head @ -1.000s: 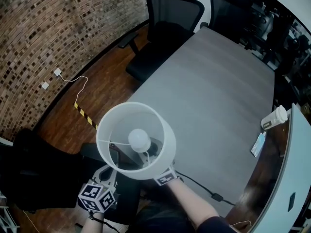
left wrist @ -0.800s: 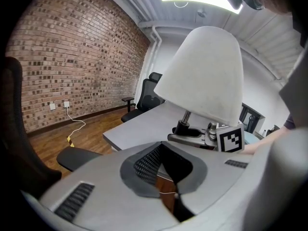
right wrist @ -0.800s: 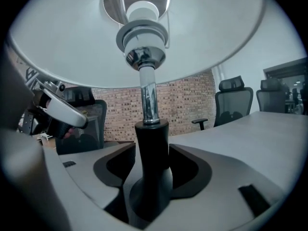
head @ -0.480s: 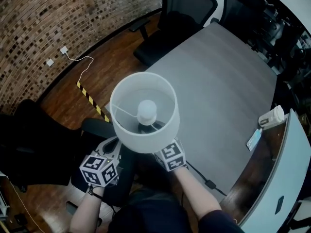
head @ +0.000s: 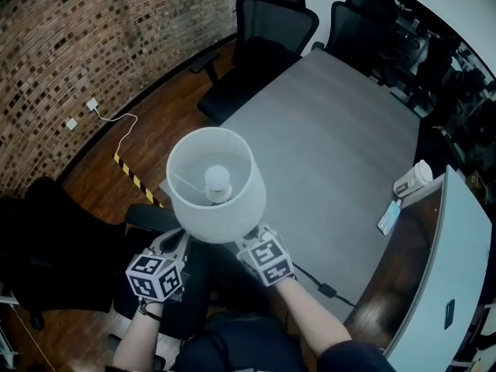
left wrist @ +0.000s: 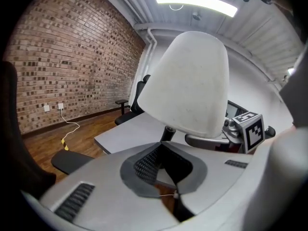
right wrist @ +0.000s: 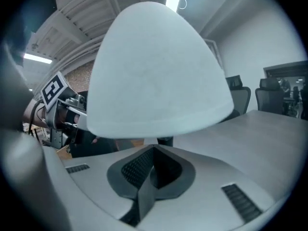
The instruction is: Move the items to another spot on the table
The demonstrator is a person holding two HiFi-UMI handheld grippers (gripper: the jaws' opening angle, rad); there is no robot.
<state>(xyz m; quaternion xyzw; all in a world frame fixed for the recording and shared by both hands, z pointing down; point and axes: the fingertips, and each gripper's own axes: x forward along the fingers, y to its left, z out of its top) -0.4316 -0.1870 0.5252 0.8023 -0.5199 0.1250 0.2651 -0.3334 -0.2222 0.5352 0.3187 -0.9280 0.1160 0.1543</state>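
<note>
Right gripper view shows the right gripper (right wrist: 153,153) just closed, jaws meeting on nothing, with the white drum-shaded lamp (right wrist: 156,76) just beyond them. The left gripper (left wrist: 166,148) is pinched shut too. Likely no grip yet. The lamp is over the grey table's (head: 341,138) near-left corner, and bare tabletop lies beyond.

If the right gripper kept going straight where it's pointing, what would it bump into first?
The lamp, probably: its dark stem stands right past the tips of the right gripper. How close it is, I can't tell. The jaws have just closed, with nothing seen between them.
</note>
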